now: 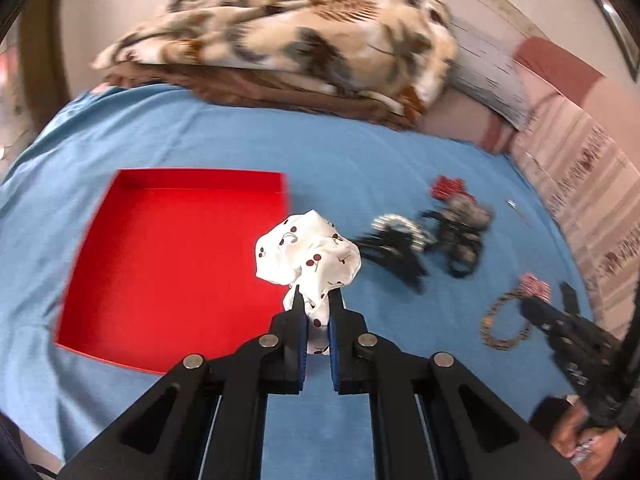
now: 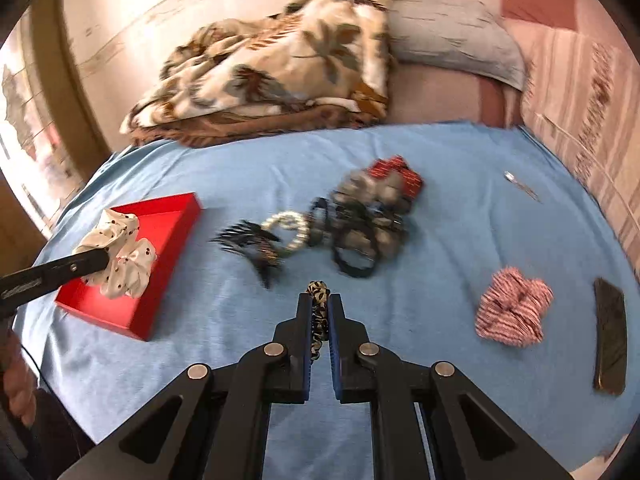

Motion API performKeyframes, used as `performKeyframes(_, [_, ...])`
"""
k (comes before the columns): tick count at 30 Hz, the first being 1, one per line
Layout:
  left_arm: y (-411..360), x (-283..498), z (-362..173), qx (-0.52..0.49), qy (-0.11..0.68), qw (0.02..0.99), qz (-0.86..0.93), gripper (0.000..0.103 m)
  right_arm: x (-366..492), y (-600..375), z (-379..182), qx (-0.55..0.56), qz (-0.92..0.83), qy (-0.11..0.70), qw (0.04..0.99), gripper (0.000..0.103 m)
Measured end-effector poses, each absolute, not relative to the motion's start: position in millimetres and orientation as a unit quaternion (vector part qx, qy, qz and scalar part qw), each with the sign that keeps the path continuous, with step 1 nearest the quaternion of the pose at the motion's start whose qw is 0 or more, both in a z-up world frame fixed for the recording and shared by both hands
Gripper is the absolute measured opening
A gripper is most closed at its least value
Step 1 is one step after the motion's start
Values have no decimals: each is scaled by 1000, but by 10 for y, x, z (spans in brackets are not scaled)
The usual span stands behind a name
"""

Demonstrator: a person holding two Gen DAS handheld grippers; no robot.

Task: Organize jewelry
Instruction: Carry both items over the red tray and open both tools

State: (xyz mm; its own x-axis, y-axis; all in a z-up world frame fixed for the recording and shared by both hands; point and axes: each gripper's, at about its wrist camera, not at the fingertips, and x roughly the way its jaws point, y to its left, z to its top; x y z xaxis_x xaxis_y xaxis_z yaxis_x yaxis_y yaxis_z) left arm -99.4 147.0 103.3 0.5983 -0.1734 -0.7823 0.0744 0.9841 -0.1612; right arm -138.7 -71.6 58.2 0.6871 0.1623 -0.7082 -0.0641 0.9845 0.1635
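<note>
On the blue bed (image 2: pixel 460 240), our left tool (image 1: pixel 318 300) grips a cherry-print scrunchie (image 1: pixel 308 252) and our right tool (image 2: pixel 320 304) a leopard band (image 2: pixel 318 312) — we should carry both over the red tray (image 1: pixel 168 256) at nine o'clock before releasing.

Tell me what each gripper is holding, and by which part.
Left gripper pinches the white cherry-print fabric scrunchie by its lower edge. Right gripper clamps a leopard-print fabric band along a short stretch.
</note>
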Motion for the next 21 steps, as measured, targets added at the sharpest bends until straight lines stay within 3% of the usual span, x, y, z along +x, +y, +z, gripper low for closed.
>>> performKeyframes(11, [2514, -493, 818, -72, 444, 893, -12, 8, -903, 338, 973, -1, 134, 396, 908, 8])
performKeyframes(21, [3180, -4, 606, -136, 448, 884, 0, 8, -173, 1303, 927, -30, 182, 416, 891, 8])
